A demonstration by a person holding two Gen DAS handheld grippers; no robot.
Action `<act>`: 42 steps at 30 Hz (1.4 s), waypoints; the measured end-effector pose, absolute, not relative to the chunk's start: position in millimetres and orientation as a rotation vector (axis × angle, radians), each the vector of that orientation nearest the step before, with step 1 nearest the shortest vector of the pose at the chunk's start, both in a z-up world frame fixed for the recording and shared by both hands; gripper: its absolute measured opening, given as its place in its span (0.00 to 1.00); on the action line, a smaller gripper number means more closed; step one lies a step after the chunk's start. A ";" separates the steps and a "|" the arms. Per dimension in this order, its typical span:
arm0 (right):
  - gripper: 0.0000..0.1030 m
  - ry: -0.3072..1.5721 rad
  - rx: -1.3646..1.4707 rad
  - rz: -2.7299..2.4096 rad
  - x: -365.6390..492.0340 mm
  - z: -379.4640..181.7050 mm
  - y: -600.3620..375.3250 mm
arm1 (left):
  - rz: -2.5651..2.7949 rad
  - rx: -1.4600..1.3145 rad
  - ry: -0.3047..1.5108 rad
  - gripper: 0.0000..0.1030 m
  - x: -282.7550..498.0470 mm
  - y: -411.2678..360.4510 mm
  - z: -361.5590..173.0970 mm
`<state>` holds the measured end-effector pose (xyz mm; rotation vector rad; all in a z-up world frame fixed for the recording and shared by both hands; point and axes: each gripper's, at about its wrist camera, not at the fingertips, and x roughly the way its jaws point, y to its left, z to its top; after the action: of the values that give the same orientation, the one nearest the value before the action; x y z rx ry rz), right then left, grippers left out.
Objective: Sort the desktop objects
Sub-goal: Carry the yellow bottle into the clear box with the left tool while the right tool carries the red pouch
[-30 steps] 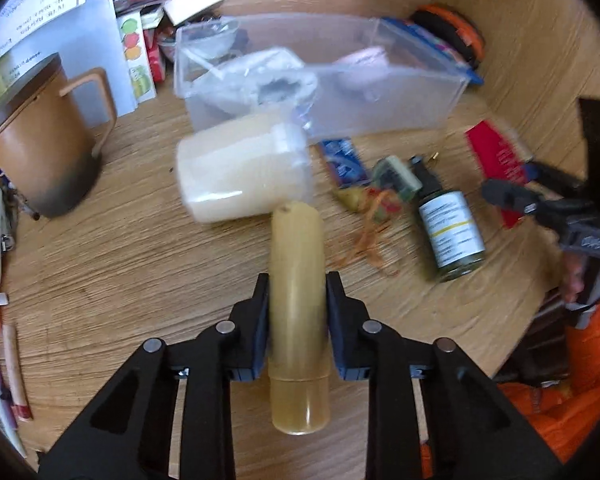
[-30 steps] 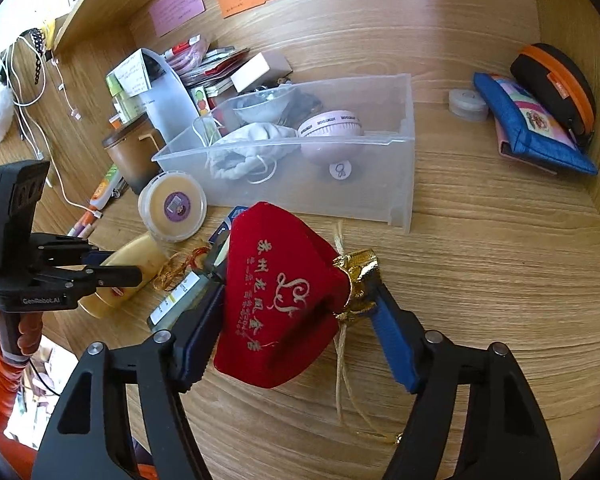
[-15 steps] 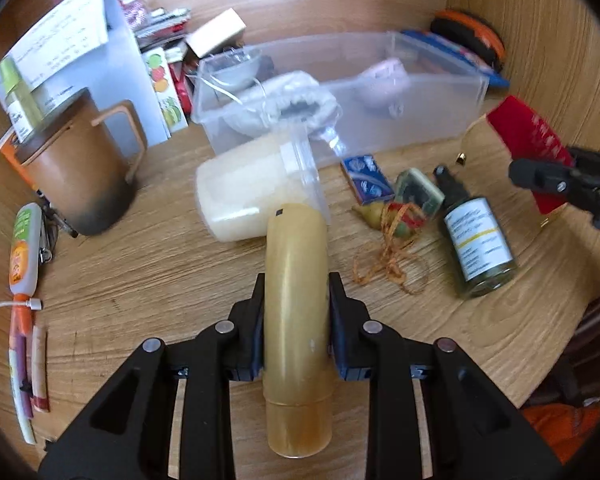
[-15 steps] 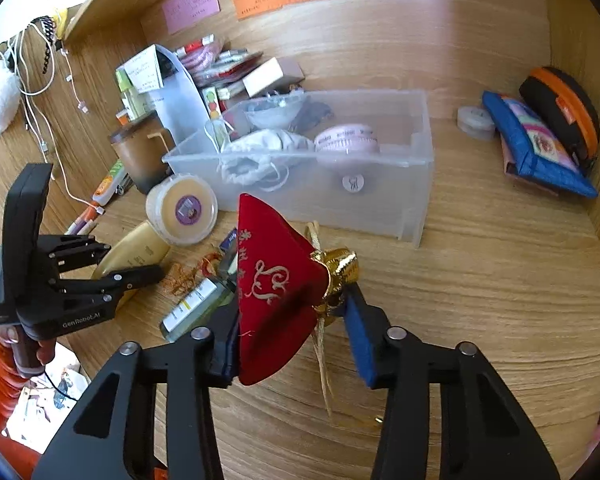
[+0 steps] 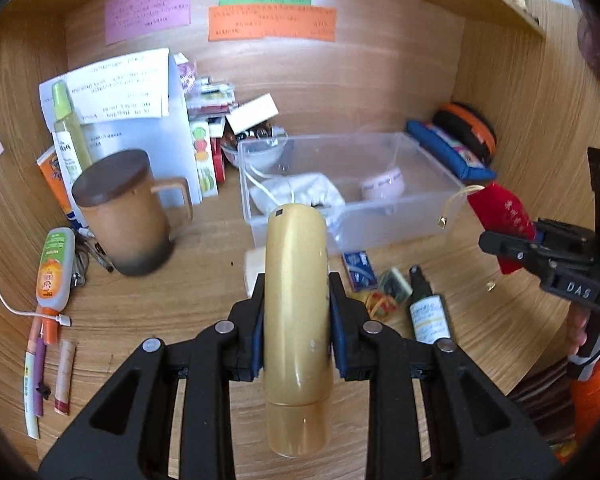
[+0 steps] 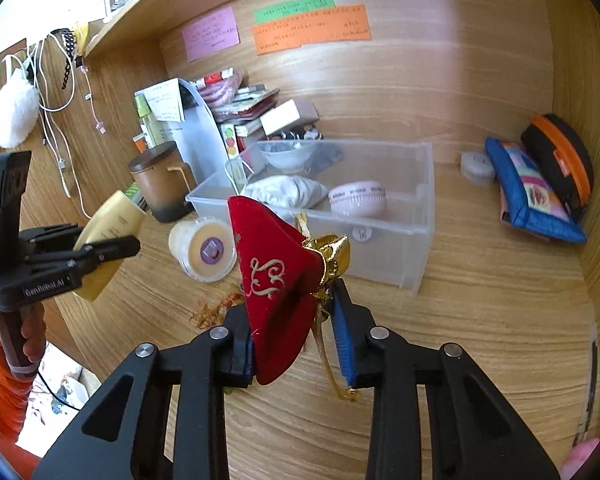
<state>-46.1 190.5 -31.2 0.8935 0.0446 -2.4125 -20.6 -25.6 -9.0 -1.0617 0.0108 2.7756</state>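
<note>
Left gripper (image 5: 296, 312) angled down, gripping gold tube (image 5: 296, 320) above the desk (image 5: 180, 288)

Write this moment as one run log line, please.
left gripper: shut on gold tube | right gripper: jaws closing on red pouch | clear bin: not reached

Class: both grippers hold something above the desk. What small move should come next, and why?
Probably carry the gold tube, clamped in the left gripper, forward over the clear bin. The bin stands open just beyond it with free floor, and the right gripper, just closing, pinches the red pouch.
</note>
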 end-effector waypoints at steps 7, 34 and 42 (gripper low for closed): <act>0.27 0.082 0.840 -2.439 -48.0 -12.0 187.5 | 2.806 -0.978 -0.061 0.26 -26.3 -29.0 13.4; 0.27 0.083 0.739 -2.488 -104.0 33.6 185.6 | 2.839 -0.848 0.001 0.26 -92.2 -8.5 55.2; 0.27 0.062 0.757 -2.502 -134.4 34.5 187.1 | 2.821 -0.886 0.000 0.26 -127.0 -12.2 47.8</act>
<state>-134.4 187.1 34.5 0.7570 0.0624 -2.5016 -127.0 -12.2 47.8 -0.8863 0.0004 2.8208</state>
